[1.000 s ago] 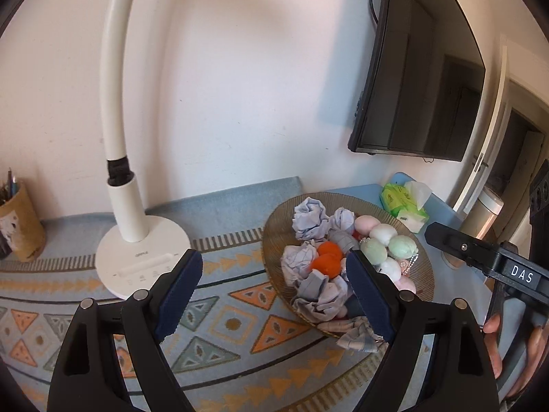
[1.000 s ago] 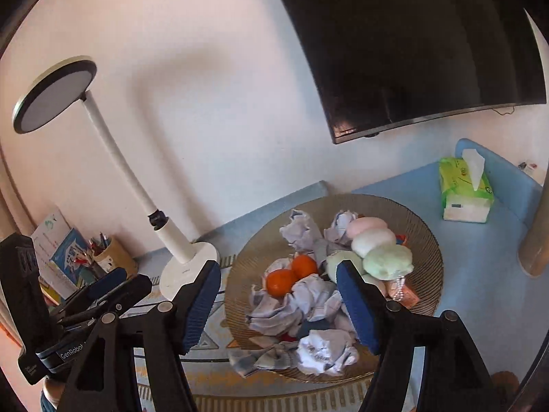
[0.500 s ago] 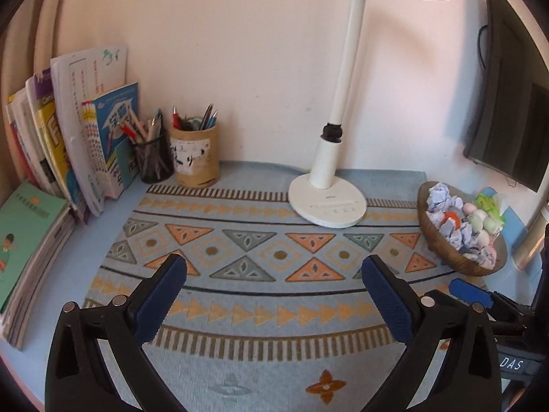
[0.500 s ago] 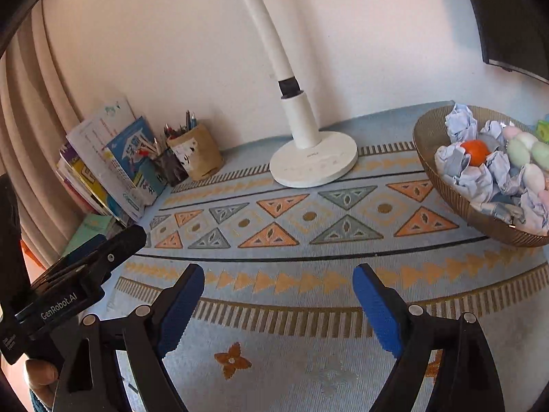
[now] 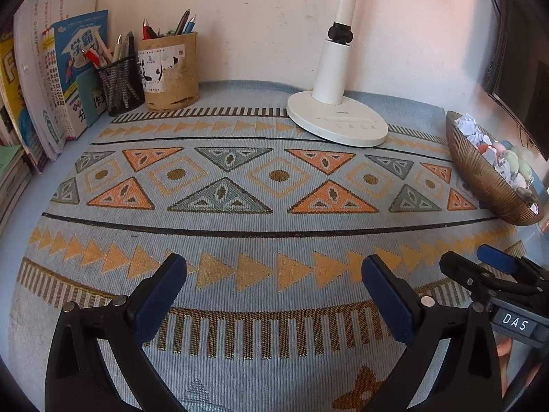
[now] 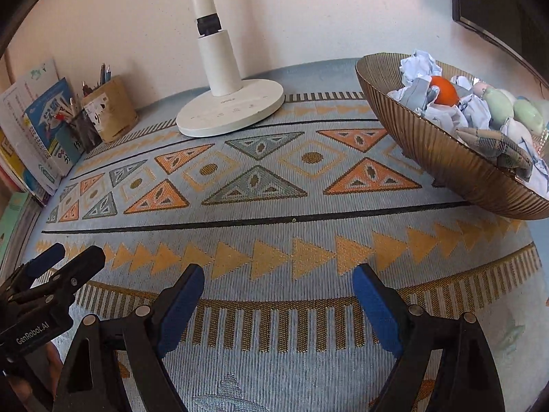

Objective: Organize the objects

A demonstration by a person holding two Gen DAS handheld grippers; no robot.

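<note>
Ribbed brown bowl (image 6: 446, 158) at mat's right edge, upright, heaped with crumpled paper (image 6: 420, 65), orange (image 6: 444, 91), pastel eggs (image 6: 499, 104).

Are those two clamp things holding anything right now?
No, nothing is held. The left tool and the right tool are both open and empty above the patterned mat.

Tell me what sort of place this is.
Probably a home study desk: a white desk lamp stands on a blue patterned woven mat, with a tan cylindrical pen holder and upright colourful workbooks at the wall.
</note>
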